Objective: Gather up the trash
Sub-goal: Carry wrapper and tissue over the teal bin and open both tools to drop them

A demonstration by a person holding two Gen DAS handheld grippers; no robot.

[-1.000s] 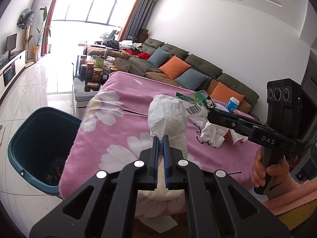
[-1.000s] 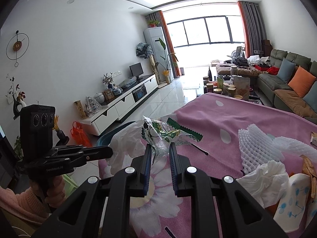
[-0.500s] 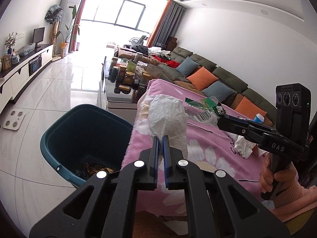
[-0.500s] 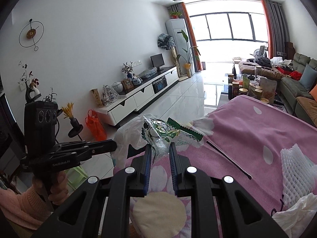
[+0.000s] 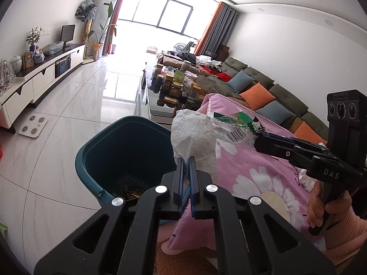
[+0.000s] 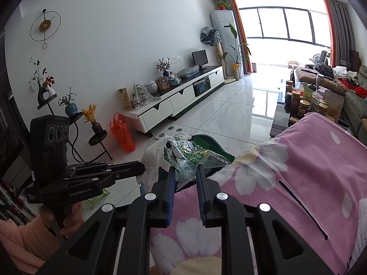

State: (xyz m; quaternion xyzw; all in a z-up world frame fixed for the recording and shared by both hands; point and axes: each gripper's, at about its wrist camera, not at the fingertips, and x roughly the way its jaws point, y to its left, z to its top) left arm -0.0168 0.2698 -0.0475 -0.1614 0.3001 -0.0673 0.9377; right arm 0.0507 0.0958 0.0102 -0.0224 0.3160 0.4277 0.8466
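Observation:
My left gripper [image 5: 186, 160] is shut on a crumpled white tissue [image 5: 195, 137] and holds it in the air by the right rim of the teal bin [image 5: 96, 151]. My right gripper [image 6: 185, 168] is shut on a green and clear snack wrapper [image 6: 190, 155], held over the table's left edge. The wrapper also shows in the left wrist view [image 5: 236, 128], just right of the tissue. The tissue shows in the right wrist view [image 6: 151, 158] behind the wrapper. The bin holds some trash at its bottom.
The table wears a pink flowered cloth [image 5: 252, 167] with more white tissue [image 5: 306, 178] on it. A coffee table with several jars [image 5: 174, 87] stands beyond the bin. A white scale [image 5: 33, 126] lies on the tiled floor. An orange bag [image 6: 122, 133] sits by the TV cabinet.
Both grippers have swung left with their loads, from over the table toward the bin. The bin now lies just below and left of the tissue.

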